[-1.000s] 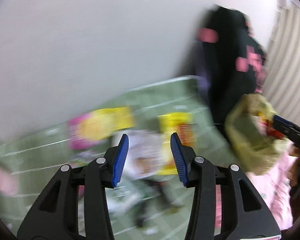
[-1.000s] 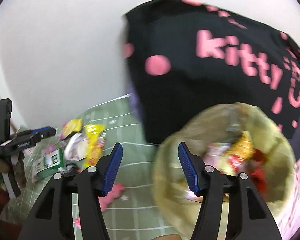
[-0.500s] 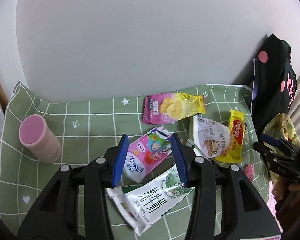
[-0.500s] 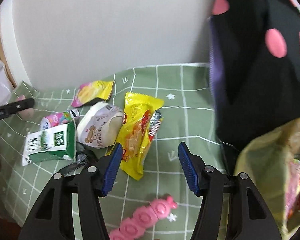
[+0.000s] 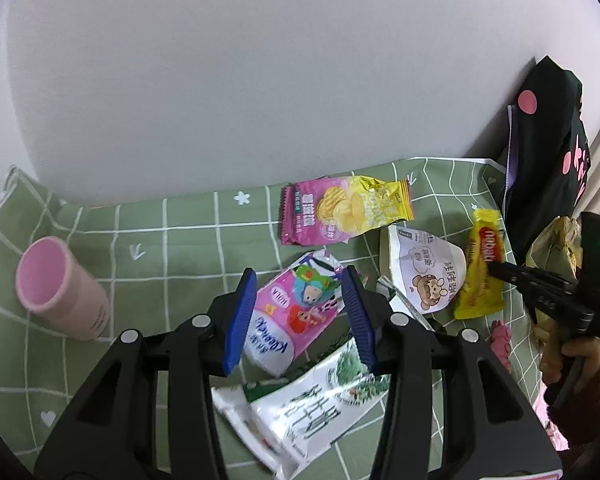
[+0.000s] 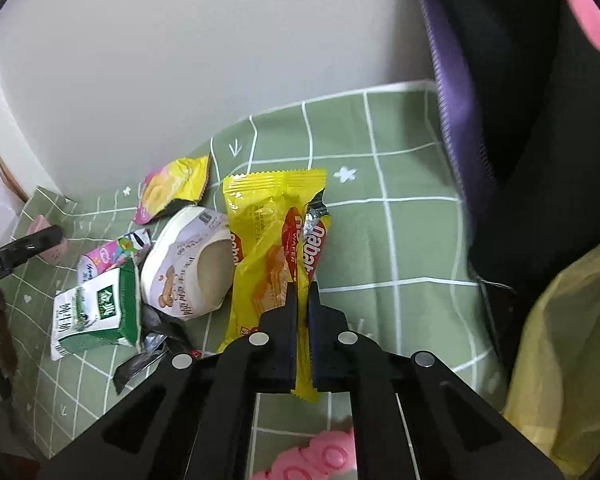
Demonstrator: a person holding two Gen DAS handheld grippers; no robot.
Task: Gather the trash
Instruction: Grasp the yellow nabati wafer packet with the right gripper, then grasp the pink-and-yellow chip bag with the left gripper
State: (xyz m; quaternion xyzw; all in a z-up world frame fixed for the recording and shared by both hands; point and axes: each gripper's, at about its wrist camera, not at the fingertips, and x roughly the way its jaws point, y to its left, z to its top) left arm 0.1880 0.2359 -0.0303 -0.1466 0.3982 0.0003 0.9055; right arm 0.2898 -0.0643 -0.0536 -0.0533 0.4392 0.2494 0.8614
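Observation:
Snack wrappers lie on a green checked cloth (image 5: 180,248). My left gripper (image 5: 298,280) is open, its blue fingers straddling a pink cartoon pouch (image 5: 284,320) without pressing it; a white and green milk carton (image 5: 312,408) lies just below. My right gripper (image 6: 302,292) has its jaws closing, and the pads pinch the lower end of a yellow wafer wrapper (image 6: 268,240). The left wrist view shows that gripper (image 5: 496,268) at the wrapper (image 5: 482,276). A white bear-print bag (image 6: 184,268) and a pink and yellow chips packet (image 5: 344,210) lie nearby.
A yellowish trash bag (image 6: 572,340) hangs at the right, beside a black bag with pink dots (image 6: 520,120). A pink cup (image 5: 56,292) stands at the cloth's left. A pink toy (image 6: 312,456) lies near the front edge. A white wall backs the cloth.
Both grippers swung from the trash bag side down to the wrappers. The right gripper's jaws went from wide apart to closed on the yellow wafer wrapper. The left jaws kept their spread.

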